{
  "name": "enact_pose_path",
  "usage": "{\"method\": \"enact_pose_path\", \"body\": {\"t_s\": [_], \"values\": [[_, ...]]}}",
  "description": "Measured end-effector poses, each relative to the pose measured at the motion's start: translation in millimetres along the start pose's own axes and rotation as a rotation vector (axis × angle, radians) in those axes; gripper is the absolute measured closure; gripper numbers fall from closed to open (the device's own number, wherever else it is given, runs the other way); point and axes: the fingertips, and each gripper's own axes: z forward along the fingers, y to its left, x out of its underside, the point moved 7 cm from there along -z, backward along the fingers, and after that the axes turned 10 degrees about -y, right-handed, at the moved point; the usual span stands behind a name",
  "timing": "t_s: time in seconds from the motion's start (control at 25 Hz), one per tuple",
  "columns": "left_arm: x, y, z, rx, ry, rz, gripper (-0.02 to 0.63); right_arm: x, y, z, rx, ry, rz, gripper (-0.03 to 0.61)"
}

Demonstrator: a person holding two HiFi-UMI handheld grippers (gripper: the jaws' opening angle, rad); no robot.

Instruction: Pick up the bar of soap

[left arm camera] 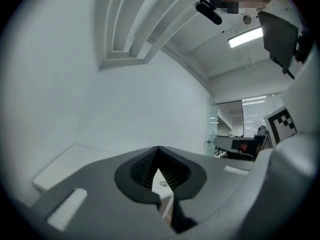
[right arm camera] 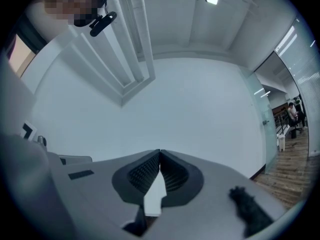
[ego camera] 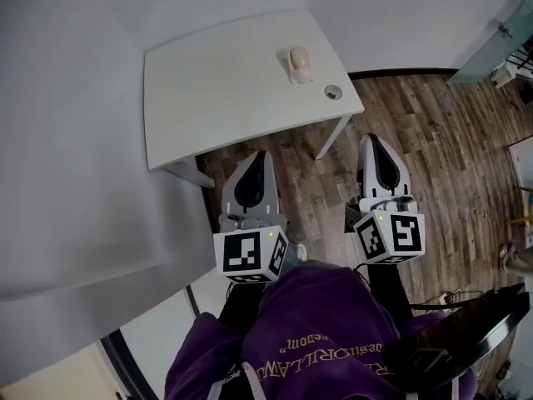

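Note:
A pale bar of soap (ego camera: 299, 59) lies on its soap dish near the far right part of the white table (ego camera: 216, 98). Both grippers hang well short of the table, over the wood floor. My left gripper (ego camera: 261, 153) points toward the table's near edge, its jaws shut with nothing between them. My right gripper (ego camera: 370, 139) is to the right of the table leg, jaws shut and empty too. In the left gripper view (left arm camera: 158, 148) and the right gripper view (right arm camera: 159, 151) the tips meet, aimed up at a white wall.
A small round metal object (ego camera: 333, 92) sits on the table near its right corner. White walls close in on the left and behind the table. Wood floor (ego camera: 450, 140) spreads to the right. A dark chair or desk edge (ego camera: 475, 323) is at lower right.

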Motion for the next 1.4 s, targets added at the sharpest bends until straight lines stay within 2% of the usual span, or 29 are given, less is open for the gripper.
{"method": "enact_pose_path", "body": {"t_s": [0.48,0.76,1.04,1.4], "values": [[6.6,57.6,73.2,0.045,0.010,-0.018,0.606,24.0,11.1,85.0,0.039,-0.002,-0.011,0.572],[18.7,76.2,98.6,0.061,0.037,-0.039,0.606,38.5,12.6,105.7,0.064,0.022,-0.020,0.572],[30.1,74.0,132.4,0.073,0.052,-0.047,0.606,46.3,-13.9,127.8,0.103,0.025,-0.020,0.572],[39.3,60.5,201.3,0.042,0.048,-0.021,0.606,52.3,-62.9,191.5,0.051,0.010,0.004,0.572]]}}
